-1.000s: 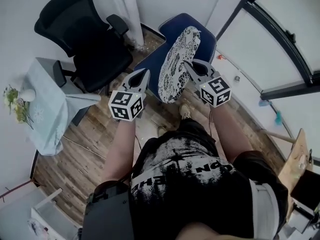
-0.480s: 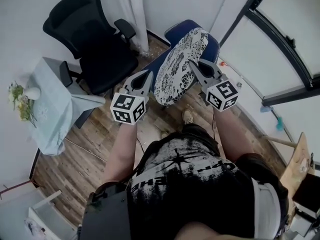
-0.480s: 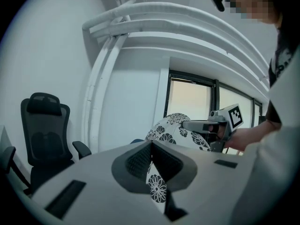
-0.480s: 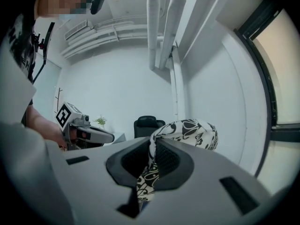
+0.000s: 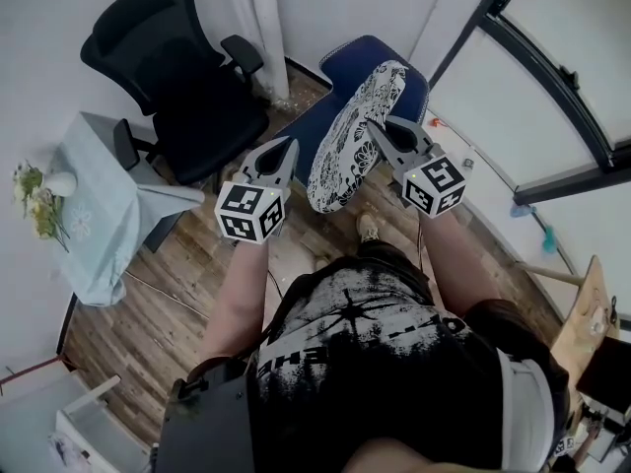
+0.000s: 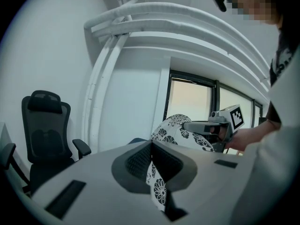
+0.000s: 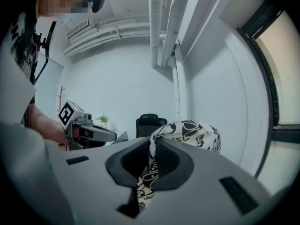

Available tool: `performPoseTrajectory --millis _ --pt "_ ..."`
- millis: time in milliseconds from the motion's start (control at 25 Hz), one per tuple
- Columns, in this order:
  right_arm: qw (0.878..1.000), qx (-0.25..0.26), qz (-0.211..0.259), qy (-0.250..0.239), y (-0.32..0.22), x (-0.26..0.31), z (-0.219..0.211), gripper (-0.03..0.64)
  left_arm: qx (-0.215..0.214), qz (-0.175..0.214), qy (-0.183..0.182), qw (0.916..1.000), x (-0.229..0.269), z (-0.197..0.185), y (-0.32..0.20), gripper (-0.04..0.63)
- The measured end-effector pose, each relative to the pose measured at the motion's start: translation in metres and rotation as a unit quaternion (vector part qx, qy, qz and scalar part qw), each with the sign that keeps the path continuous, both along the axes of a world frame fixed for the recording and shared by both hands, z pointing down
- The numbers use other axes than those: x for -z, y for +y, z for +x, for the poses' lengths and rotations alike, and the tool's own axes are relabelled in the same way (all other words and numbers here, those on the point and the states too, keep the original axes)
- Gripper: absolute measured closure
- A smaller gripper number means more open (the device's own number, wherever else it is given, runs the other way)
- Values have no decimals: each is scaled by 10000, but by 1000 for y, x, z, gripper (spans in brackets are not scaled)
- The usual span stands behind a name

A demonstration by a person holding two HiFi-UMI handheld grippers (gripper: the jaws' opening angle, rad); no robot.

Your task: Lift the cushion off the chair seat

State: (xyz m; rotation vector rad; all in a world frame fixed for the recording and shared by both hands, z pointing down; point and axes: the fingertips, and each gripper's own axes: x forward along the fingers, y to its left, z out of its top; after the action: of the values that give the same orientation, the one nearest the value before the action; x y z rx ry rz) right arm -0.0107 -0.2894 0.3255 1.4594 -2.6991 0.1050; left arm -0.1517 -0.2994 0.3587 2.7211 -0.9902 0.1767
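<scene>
Both sides gripping: L tongs (image 5: 291, 142) & R tongs (image 5: 374, 125) pinch cushion (image 5: 347, 144) edges, over blue chair (image 5: 360, 52).

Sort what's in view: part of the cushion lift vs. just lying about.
Job: cushion; blue chair under it; left gripper and right gripper, each shut on the cushion's fabric.

Lying about: black office chair; side table with a pale cloth; vase of flowers on it.
</scene>
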Motion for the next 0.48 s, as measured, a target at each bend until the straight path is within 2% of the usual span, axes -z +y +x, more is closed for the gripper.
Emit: performPoseTrajectory --millis 480 --pt "10000 26 12 13 1 1 0 589 11 65 43 10000 5 6 0 583"
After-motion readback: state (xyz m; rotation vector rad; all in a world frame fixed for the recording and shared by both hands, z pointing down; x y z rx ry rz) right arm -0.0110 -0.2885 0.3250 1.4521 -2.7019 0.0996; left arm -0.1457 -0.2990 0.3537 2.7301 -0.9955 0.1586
